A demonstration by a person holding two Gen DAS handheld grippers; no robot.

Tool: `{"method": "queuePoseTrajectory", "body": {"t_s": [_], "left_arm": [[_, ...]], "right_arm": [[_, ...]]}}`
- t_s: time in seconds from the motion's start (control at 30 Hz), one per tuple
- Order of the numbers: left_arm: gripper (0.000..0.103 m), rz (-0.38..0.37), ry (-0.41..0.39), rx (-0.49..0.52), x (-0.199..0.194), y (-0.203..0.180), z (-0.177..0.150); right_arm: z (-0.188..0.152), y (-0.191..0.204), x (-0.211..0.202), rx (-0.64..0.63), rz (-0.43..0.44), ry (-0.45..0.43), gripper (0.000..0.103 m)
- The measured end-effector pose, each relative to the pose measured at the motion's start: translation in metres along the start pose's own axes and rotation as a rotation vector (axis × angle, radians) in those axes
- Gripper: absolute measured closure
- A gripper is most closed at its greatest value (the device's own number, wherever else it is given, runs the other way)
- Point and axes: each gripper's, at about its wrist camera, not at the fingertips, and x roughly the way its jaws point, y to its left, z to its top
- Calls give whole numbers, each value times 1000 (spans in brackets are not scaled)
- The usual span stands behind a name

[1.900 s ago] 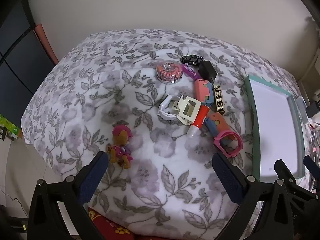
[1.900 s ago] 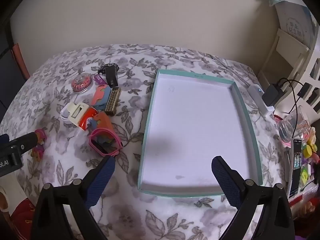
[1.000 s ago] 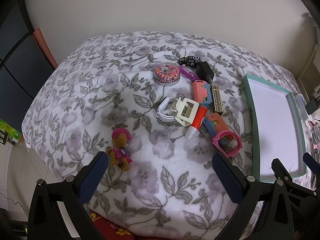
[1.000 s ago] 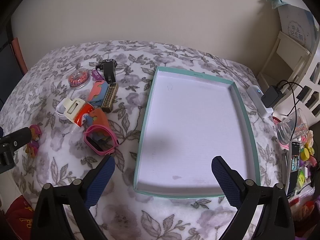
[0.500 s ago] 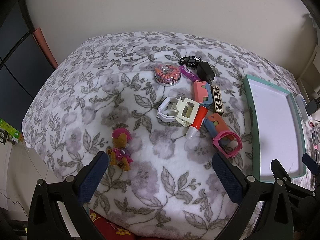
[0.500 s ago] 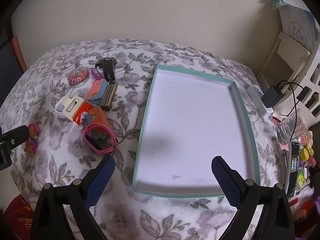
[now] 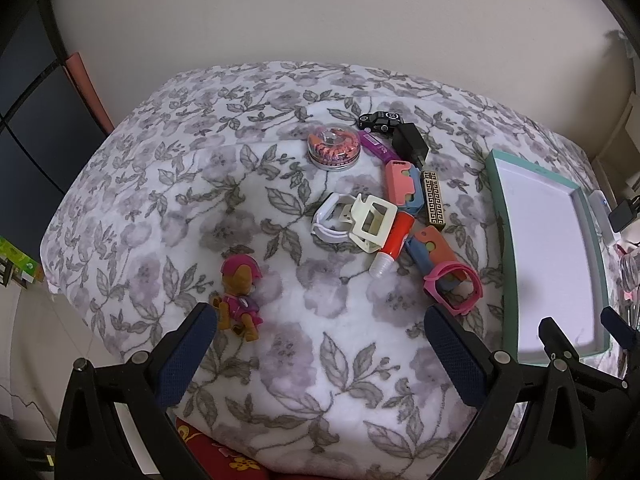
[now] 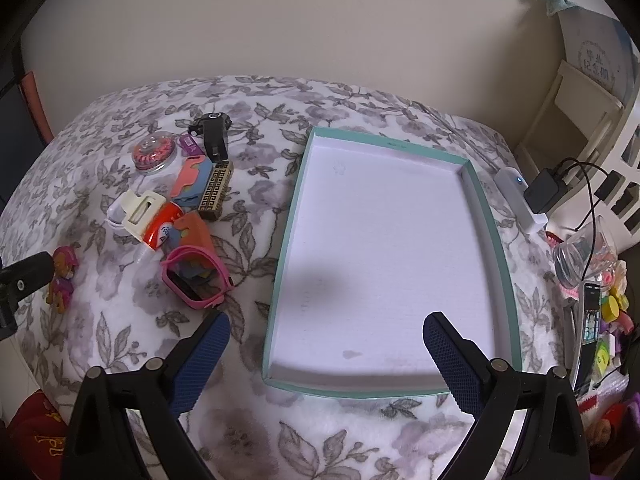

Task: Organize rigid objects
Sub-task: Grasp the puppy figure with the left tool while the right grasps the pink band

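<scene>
Farthest left on the floral fleece-covered bed (image 7: 160, 208) lies a small pink-and-brown plastic puppy figurine (image 7: 240, 296), just beyond the left finger of the left hand-held gripper (image 7: 320, 344), whose jaws stand wide apart with nothing between them. The figurine looks light and hard but lumpy; I would pinch it across the torso, since the soft blanket will let it sink and roll.

Further right sits the clutter: a round clear-lidded tin of orange bands (image 7: 334, 148), a white and cream plastic clip (image 7: 356, 220), a red-and-white tube (image 7: 392, 244), a pink-and-blue foam-like block (image 7: 402, 186), a black-and-gold patterned bar (image 7: 434, 198), a black toy car (image 7: 380, 120) and a pink plastic watch strap (image 7: 454, 288). Several touch or overlap, so lifting one may drag its neighbour. The tin looks smooth and probably slippery, best taken across its rim; the strap is a thin hoop, likely springy, best taken on one side.

Rightmost, the shallow teal-edged cardboard tray (image 8: 502, 264) holds nothing. The right hand-held gripper (image 8: 326, 340) hovers over its near edge, jaws likewise fully spread and holding nothing.
</scene>
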Motion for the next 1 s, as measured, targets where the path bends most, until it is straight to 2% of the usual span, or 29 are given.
{"method": "queuePoseTrajectory", "body": {"t_s": [0.17, 0.27, 0.33, 0.5, 0.63, 0.8, 1.0], "left_arm": [[0, -52, 11, -38, 2, 9, 3], [0, -13, -9, -67, 3, 22, 11], [0, 19, -22, -112, 3, 39, 19], [0, -47, 9, -255, 16, 85, 33], [0, -28, 27, -323, 30, 116, 35], [0, -24, 72, -349, 51, 130, 30], [0, -32, 148, -312, 79, 119, 23]], "right_arm": [[3, 0, 2, 8, 14, 1, 4], [11, 1, 0, 9, 25, -13, 4], [18, 2, -4, 15, 39, -31, 4], [43, 14, -11, 4, 101, -66, 4], [58, 33, -7, -48, 131, -73, 4], [66, 55, 12, -81, 166, -28, 4], [65, 73, 40, -102, 195, 51, 4]]}}
